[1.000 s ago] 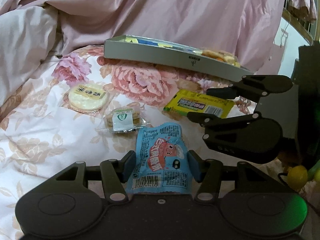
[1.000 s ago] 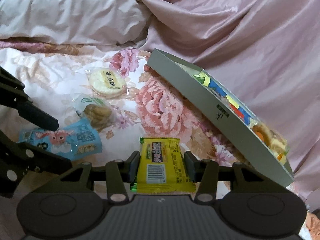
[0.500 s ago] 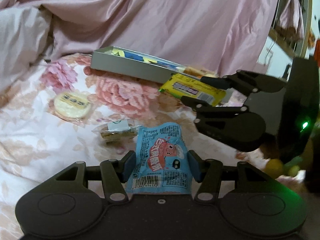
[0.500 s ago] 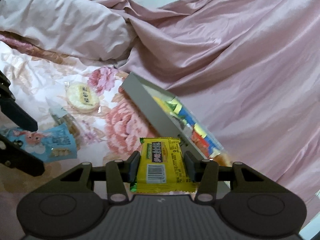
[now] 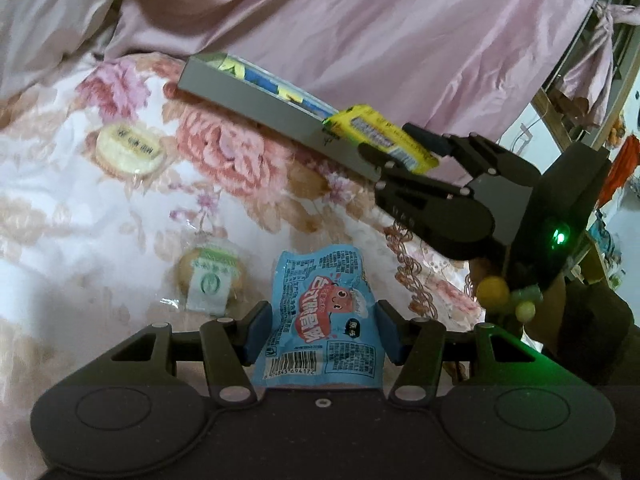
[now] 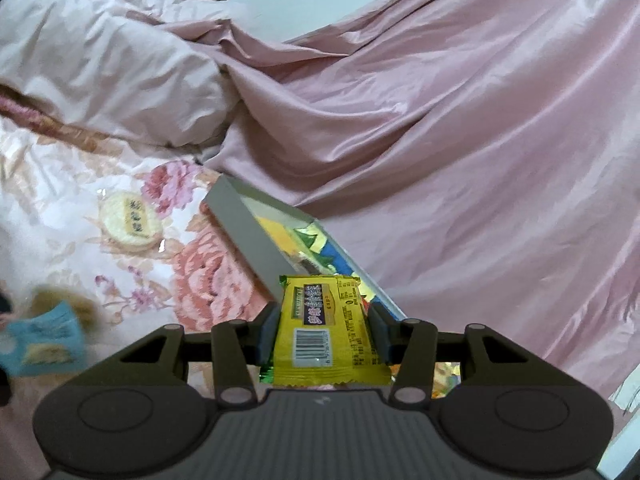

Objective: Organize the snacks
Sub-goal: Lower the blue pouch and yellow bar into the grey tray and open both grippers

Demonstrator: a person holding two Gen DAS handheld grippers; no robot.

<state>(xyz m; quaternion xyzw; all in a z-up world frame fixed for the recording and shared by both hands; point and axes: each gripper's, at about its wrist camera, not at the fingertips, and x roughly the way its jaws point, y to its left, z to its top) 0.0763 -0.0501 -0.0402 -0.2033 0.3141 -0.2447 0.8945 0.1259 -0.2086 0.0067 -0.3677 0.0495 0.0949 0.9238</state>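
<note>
My left gripper [image 5: 323, 330] is shut on a blue snack packet [image 5: 320, 320], held just above the flowered bedspread. My right gripper [image 6: 325, 332] is shut on a yellow snack bar [image 6: 326, 330]; in the left wrist view that yellow bar [image 5: 376, 136] hangs over the near wall of the grey box [image 5: 260, 110]. The grey box [image 6: 248, 236] lies on the bed and holds several coloured wrappers. A round white cracker pack [image 5: 130, 150] and a clear-wrapped biscuit [image 5: 210, 276] lie loose on the bedspread.
A pink satin quilt [image 6: 440, 120] is heaped behind and to the right of the box. A pale pillow [image 6: 100, 68] lies at the back left. Furniture and clutter stand off the bed's right edge [image 5: 600, 160].
The right gripper has risen off the bedspread and carried the yellow bar up to the box. The left gripper has rolled and shifted a little, still holding the blue packet.
</note>
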